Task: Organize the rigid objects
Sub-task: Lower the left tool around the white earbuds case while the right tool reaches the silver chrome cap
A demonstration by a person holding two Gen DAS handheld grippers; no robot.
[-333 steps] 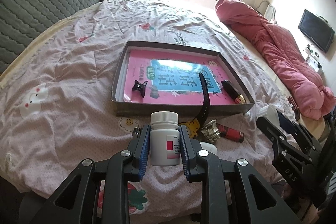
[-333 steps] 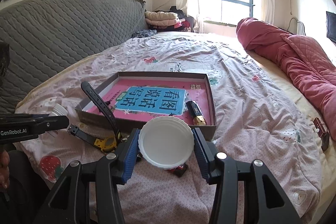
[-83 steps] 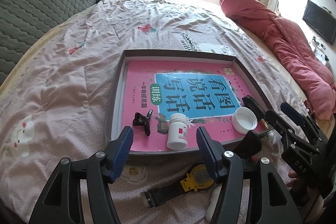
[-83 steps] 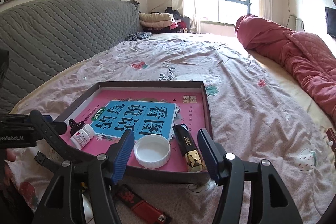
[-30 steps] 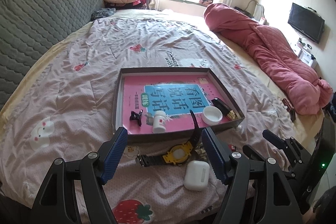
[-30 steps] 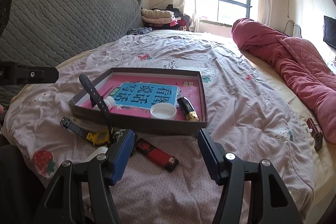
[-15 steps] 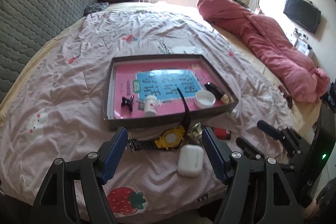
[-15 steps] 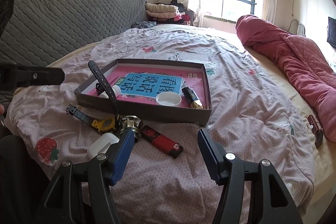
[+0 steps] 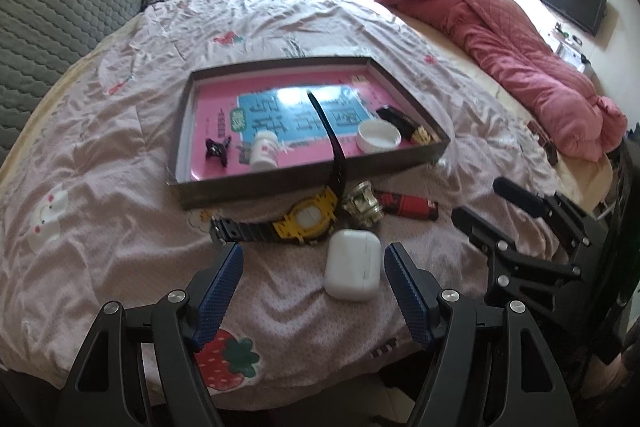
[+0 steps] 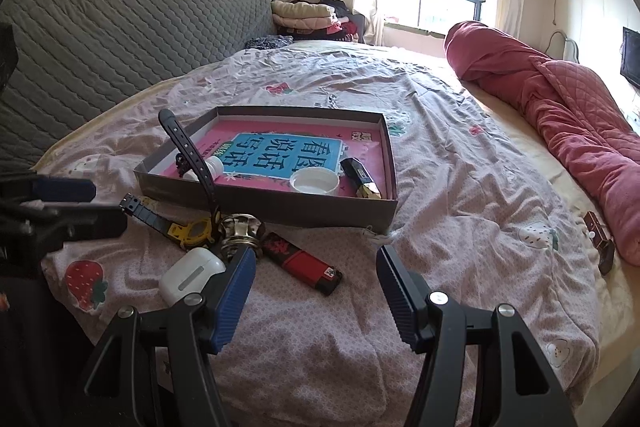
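Note:
A shallow grey box (image 9: 248,189) (image 10: 280,205) with a pink book inside lies on the bed. It holds a white pill bottle (image 9: 264,150), a black hair clip (image 9: 217,149), a white lid (image 9: 378,136) (image 10: 314,183) and a black-and-gold lipstick (image 9: 404,123) (image 10: 360,179). In front of it lie a yellow-and-black watch (image 9: 308,217) (image 10: 192,229), a metal knob (image 9: 362,205) (image 10: 240,227), a red-and-black lighter (image 9: 408,205) (image 10: 302,259) and a white earbud case (image 9: 352,265) (image 10: 192,273). My left gripper (image 9: 313,277) is open just above the case. My right gripper (image 10: 316,281) is open, the lighter just ahead.
A rolled red quilt (image 9: 492,39) (image 10: 560,115) lies along the bed's right side. A grey quilted headboard (image 10: 120,23) stands at the left. A small dark object (image 10: 600,239) sits near the right bed edge. Folded clothes (image 10: 308,15) are piled by the window.
My left gripper has come down and closer to the bed, so the earbud case and watch now sit right at its fingertips. The right gripper has stayed put.

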